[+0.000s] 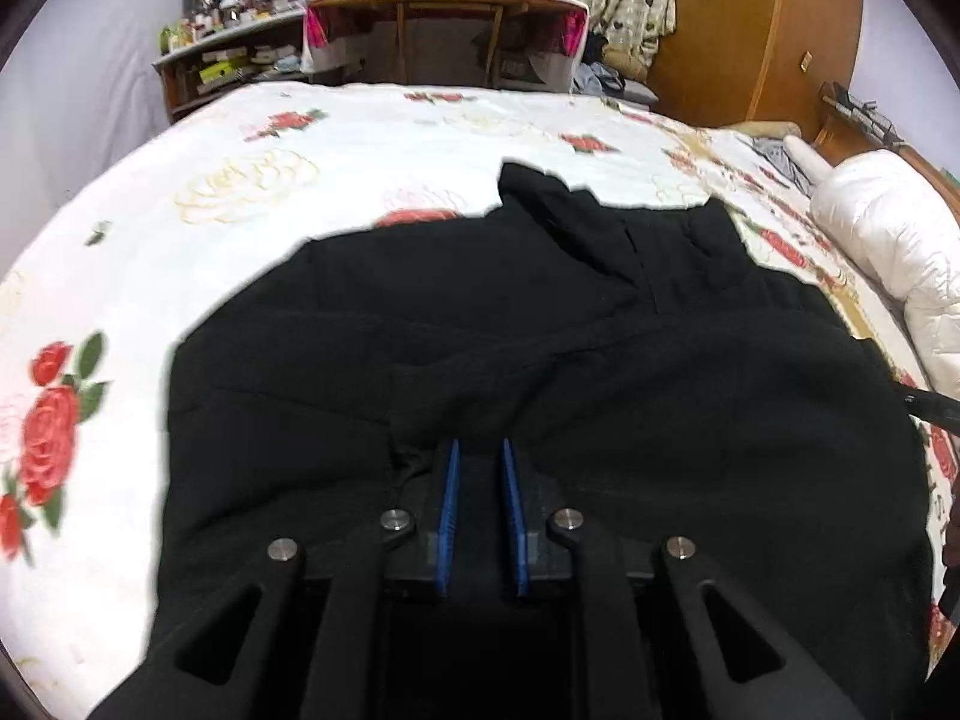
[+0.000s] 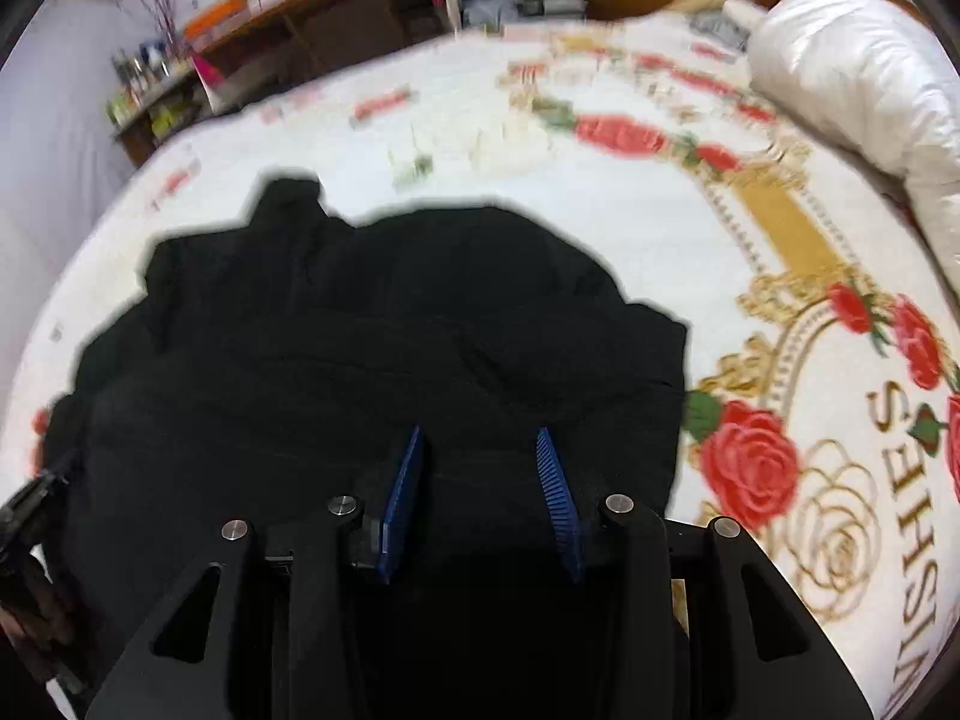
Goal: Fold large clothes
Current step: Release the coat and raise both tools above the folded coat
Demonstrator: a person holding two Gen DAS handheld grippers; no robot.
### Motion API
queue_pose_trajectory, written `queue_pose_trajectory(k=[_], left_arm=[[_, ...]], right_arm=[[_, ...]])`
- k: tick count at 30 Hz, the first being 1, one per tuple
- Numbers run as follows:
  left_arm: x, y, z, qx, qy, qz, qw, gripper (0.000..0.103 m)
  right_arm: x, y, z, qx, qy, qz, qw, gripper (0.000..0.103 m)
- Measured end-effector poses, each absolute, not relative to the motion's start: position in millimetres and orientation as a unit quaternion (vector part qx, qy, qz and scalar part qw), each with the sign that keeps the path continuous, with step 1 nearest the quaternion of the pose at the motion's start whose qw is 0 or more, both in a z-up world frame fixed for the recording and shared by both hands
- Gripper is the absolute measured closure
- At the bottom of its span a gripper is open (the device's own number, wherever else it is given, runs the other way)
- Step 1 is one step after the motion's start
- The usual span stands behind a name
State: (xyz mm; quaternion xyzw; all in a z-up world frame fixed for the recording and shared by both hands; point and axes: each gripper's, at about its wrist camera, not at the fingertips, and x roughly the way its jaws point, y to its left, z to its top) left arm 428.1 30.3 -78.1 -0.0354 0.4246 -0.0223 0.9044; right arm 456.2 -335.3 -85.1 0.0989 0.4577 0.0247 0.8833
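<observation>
A large black garment [image 1: 510, 348] lies in a folded heap on the bed, and it also shows in the right wrist view [image 2: 372, 324]. My left gripper [image 1: 480, 450] is over its near edge with the blue pads close together; black cloth bunches at the left pad, but whether it is pinched I cannot tell. My right gripper [image 2: 480, 438] is over the garment's near right part, its blue pads wide apart and empty. The left gripper's tip [image 2: 30, 498] shows at the far left of the right wrist view.
The bed has a white cover with red roses [image 1: 360, 144] and gold print [image 2: 786, 228]. A white duvet roll [image 1: 888, 240] lies along the right side. A wooden desk [image 1: 444, 30] and cluttered shelves [image 1: 228, 54] stand beyond the bed.
</observation>
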Motion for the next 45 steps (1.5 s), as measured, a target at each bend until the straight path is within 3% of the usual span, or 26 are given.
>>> queue_pose_trajectory(k=[4,10,15,18,28,45], left_arm=[[385.3,41.8,-58.8,-0.065,0.388,-0.031,0.919,0.086],[381.0,46.6,-105.7,-0.064,0.430,-0.027,0.900,0.083],[386.1,42.1,-102.1,-0.050,0.442,-0.017,0.895,0.083],[372.7,42.3,-81.6,-0.051,0.438,-0.008,0.898,0.084],[263.6,54.4,-32.0,-0.051,0.396,-0.016,0.917,0.084],[125.4,57.4,15.1,-0.053,0.376,-0.028,0.925,0.084]], right_arm=[[406.1,-333.9,-67.6,0.110,0.430,0.051,0.895,0.062],[394.8,-313.8,-112.1,0.069,0.471,0.060,0.877,0.062],[395.0,-305.7,-113.7,0.051,0.471,0.050,0.879,0.062],[385.3,-304.4,-92.2,0.043,0.480,0.030,0.876,0.062],[278.3,-290.5,-14.4,0.055,0.392,0.036,0.918,0.062],[130.3,-260.0,29.8,0.037,0.351,0.065,0.933,0.062]])
